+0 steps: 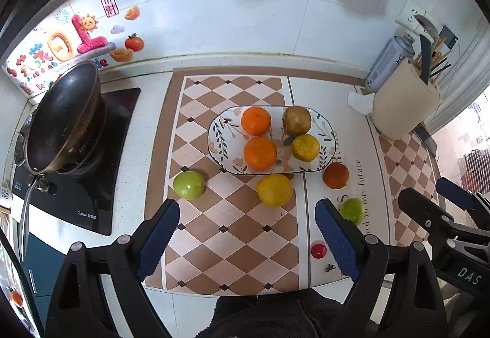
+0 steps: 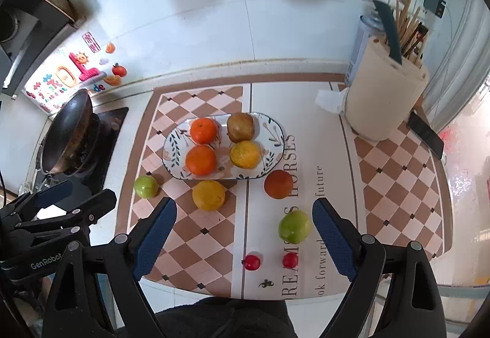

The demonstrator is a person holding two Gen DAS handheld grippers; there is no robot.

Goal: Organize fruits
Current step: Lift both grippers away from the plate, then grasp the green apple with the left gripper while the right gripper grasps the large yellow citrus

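A leaf-patterned plate on the checkered mat holds two oranges, a brown fruit and a yellow-green citrus. On the mat in front lie a yellow lemon, a green apple at left, a dark orange, another green apple and two small red fruits. My left gripper is open and empty, short of the lemon. My right gripper is open and empty, its right finger beside the green apple.
A dark wok sits on the stove at left. A beige utensil holder with a spray can stands at the back right. A phone lies at the right edge. The counter's front edge is just below the grippers.
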